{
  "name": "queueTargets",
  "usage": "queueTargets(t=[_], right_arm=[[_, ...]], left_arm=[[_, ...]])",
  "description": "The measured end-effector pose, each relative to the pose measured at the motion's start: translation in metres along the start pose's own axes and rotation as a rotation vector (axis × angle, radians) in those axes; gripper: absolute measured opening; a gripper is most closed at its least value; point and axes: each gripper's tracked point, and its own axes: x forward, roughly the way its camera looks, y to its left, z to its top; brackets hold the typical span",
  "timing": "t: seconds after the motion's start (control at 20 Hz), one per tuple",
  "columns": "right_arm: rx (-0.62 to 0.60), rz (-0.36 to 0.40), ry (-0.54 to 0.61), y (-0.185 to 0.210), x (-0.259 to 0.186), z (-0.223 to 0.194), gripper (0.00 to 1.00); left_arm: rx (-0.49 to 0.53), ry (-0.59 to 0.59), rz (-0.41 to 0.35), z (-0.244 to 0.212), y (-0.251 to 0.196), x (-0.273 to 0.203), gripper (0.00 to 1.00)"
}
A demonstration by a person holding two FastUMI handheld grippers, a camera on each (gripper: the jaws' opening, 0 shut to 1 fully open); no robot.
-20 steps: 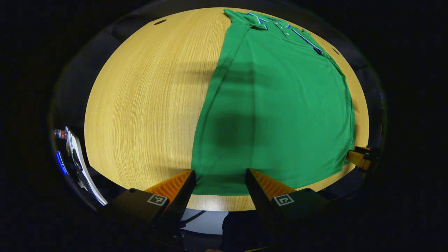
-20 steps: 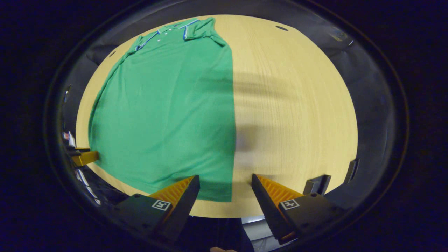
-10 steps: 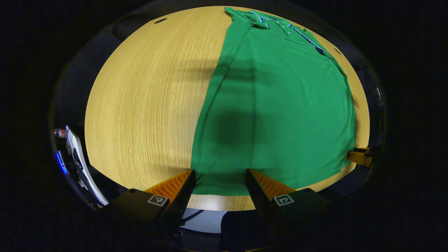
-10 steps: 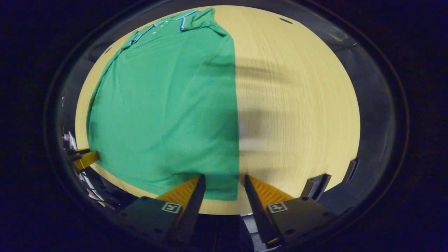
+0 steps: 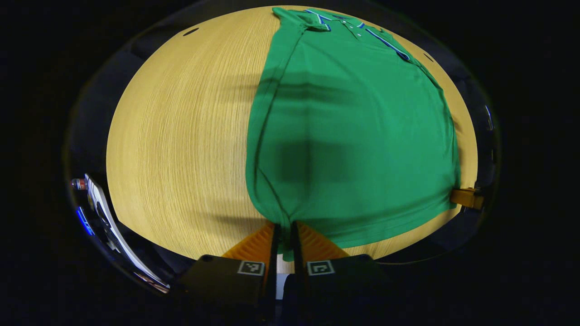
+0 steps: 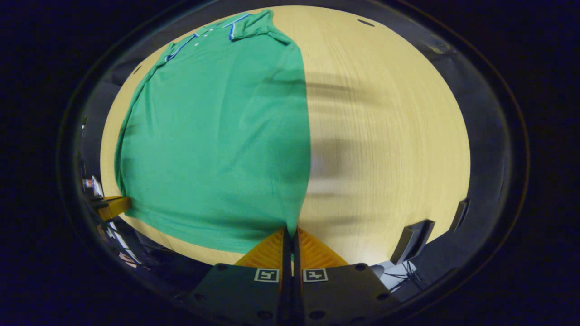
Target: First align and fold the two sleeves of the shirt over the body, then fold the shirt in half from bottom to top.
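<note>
Polo shirt [image 5: 353,136], green with a blue-and-white trimmed collar [image 5: 324,19], lies flat on a light wooden table [image 5: 181,136], collar at the far end and hem at the near edge. Its sleeves are folded in, giving straight side edges. In the left gripper view, the left gripper [image 5: 284,235] has its fingers closed on the shirt's near left hem corner, fabric bunched between them. In the right gripper view, the right gripper [image 6: 291,240] pinches the near right hem corner the same way. Each view shows the other gripper far off at the opposite hem corner.
</note>
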Motion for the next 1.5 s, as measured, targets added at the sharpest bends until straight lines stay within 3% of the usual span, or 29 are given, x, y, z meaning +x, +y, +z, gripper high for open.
queueTargets(t=[0.05, 0.15, 0.45, 0.8, 1.1, 1.5], right_arm=[[-0.016, 0.001, -0.01, -0.001, -0.002, -0.001, 0.06], [-0.054, 0.003, -0.017, -0.001, -0.002, -0.001, 0.03], [-0.057, 0.044, -0.019, 0.005, -0.006, -0.009, 0.04], [-0.076, 0.083, -0.137, 0.017, -0.055, 0.009, 0.04], [-0.066, 0.106, -0.227, 0.024, -0.092, 0.044, 0.04], [-0.066, 0.061, -0.296, 0.018, -0.112, 0.107, 0.04]], left_arm=[[-0.012, 0.002, -0.003, 0.0, -0.001, 0.0, 0.07], [-0.003, 0.011, -0.016, -0.001, -0.002, 0.0, 0.04], [0.034, -0.001, -0.039, -0.004, -0.002, -0.004, 0.03], [0.043, -0.064, -0.044, 0.017, -0.001, -0.043, 0.03], [0.058, -0.154, -0.035, 0.06, 0.001, -0.073, 0.03], [0.049, -0.239, -0.047, 0.127, 0.001, -0.096, 0.03]])
